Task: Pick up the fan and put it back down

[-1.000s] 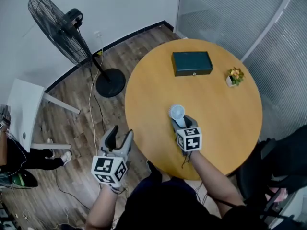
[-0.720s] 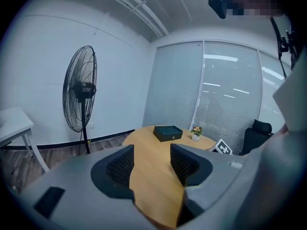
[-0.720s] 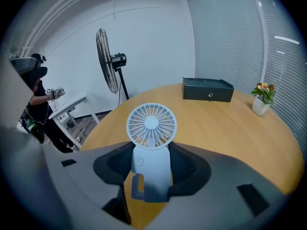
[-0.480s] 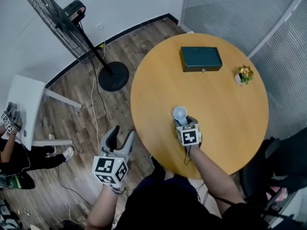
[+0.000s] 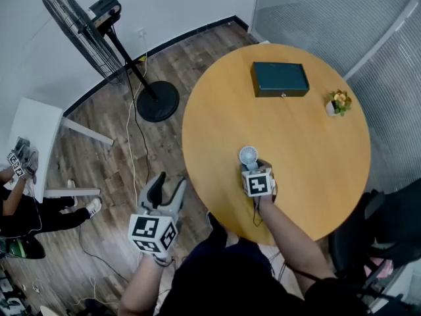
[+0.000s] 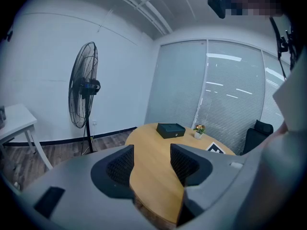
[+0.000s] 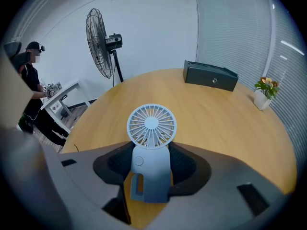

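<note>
Pale blue, the small fan (image 7: 150,150) is clamped by its handle between the jaws of the right gripper (image 5: 255,170). Its round grille is held upright just past the fingertips, over the near part of the wooden table (image 5: 309,143). The left gripper (image 5: 169,185) is held beyond the table's edge, jaws apart and empty.
</note>
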{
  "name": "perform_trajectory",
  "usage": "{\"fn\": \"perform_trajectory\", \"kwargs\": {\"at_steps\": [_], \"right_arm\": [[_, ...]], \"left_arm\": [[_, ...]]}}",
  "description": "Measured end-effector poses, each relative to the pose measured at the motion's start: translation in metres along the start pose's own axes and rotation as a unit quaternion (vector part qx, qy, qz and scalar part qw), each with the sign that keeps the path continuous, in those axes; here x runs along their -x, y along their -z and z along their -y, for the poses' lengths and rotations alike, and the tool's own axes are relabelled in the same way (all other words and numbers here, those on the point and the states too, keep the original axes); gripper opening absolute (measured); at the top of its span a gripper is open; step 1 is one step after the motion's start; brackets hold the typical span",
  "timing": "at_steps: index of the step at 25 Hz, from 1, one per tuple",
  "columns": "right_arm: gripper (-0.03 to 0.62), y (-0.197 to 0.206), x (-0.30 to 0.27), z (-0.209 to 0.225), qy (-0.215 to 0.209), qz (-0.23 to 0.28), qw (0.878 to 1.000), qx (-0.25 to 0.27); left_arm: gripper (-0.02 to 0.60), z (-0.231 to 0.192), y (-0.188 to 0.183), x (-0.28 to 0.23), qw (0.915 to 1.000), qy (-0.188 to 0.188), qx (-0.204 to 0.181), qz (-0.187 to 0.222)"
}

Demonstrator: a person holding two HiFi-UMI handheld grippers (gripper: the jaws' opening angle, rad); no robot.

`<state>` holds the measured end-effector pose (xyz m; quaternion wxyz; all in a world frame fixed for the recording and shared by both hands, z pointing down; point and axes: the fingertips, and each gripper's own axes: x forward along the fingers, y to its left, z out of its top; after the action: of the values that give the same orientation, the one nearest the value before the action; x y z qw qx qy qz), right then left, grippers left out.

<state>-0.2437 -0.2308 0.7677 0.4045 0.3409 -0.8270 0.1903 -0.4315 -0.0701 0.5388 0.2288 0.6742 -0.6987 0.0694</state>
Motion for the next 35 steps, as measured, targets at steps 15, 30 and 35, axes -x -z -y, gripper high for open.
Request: {"fn": "perform_trajectory", "kwargs": {"at_steps": [15,30,35], "right_arm": [[0.23,-0.041,0.1,0.042,0.009,0.129,0.99,-0.063],[0.089,-0.152,0.317,0.108,0.021,0.367,0.929,-0.036],[0.049,-0.173,0.373,0.118,0.019,0.424,0.905,-0.022]], "left_arm": [[0.235,0.035,-0.028,-0.015,0.9993,0.022,-0.005,0.029],[0.218,0.146,-0.128,-0.028,0.988,0.074,-0.031,0.132],[0.105,0.186,-0.166,-0.014,0.9784,0.096,-0.051,0.176]]}}
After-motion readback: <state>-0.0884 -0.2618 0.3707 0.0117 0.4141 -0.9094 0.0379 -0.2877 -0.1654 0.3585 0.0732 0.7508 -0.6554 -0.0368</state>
